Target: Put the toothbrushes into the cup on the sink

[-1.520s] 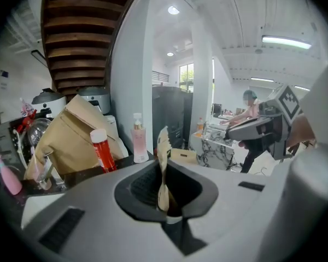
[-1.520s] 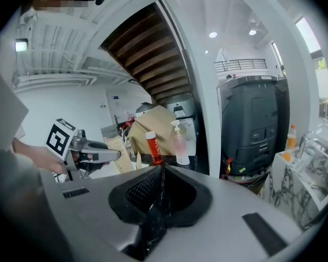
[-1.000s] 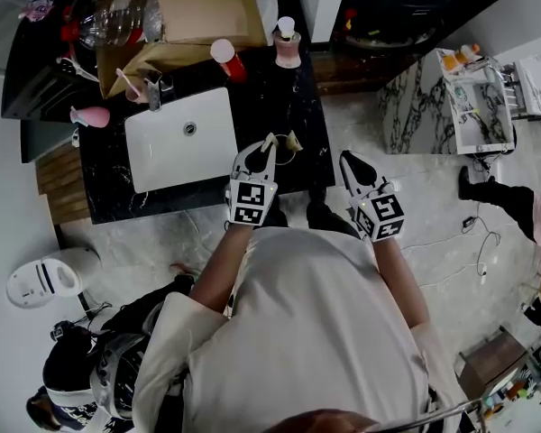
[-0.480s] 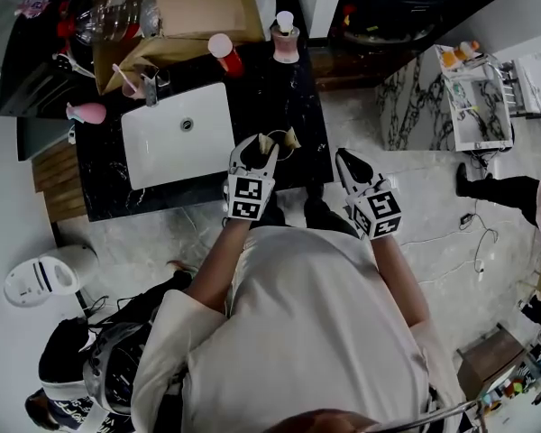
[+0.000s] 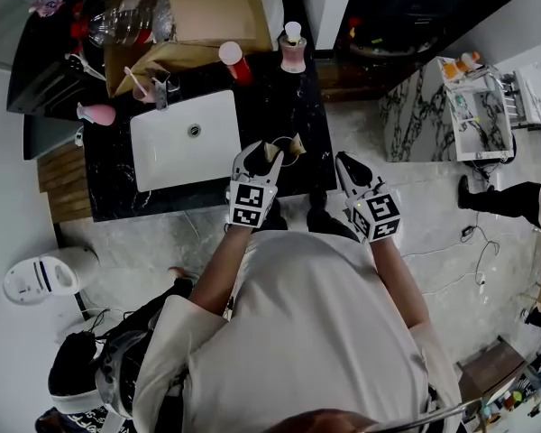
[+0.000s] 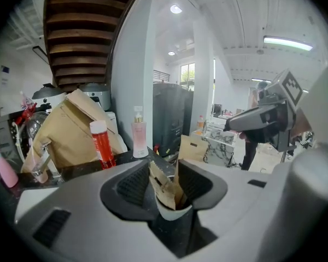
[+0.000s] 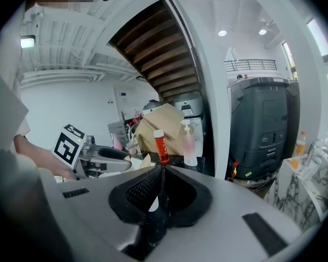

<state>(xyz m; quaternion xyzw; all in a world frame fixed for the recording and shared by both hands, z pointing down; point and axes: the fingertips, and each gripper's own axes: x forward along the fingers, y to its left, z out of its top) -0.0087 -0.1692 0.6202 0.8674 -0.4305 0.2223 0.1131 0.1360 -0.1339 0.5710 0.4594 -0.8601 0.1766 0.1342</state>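
On the black counter [image 5: 288,97], right of the sink, stands a small white cup [image 5: 287,155] [image 6: 173,210]. Two toothbrushes in brown paper packets [image 5: 298,142] [image 6: 165,182] stick up out of it. My left gripper [image 5: 264,155] [image 6: 167,178] sits at the cup, which is between its jaws. Those jaws have just been opening, and the pads stand clear of the packets. My right gripper [image 5: 350,164] [image 7: 160,185] hangs off the counter's right front corner, shut and empty.
A white sink basin [image 5: 185,138] with a faucet [image 5: 160,88] fills the counter's left. A red tube [image 5: 232,61] [image 6: 102,143], a pink bottle [image 5: 293,50] [image 6: 138,138] and a brown paper bag [image 5: 198,12] stand at the back. A seated person [image 5: 108,368] is at lower left.
The left gripper's jaws have spread apart and let go of the brown toothbrush packet, which now stands in the cup. The right gripper has stayed where it was.
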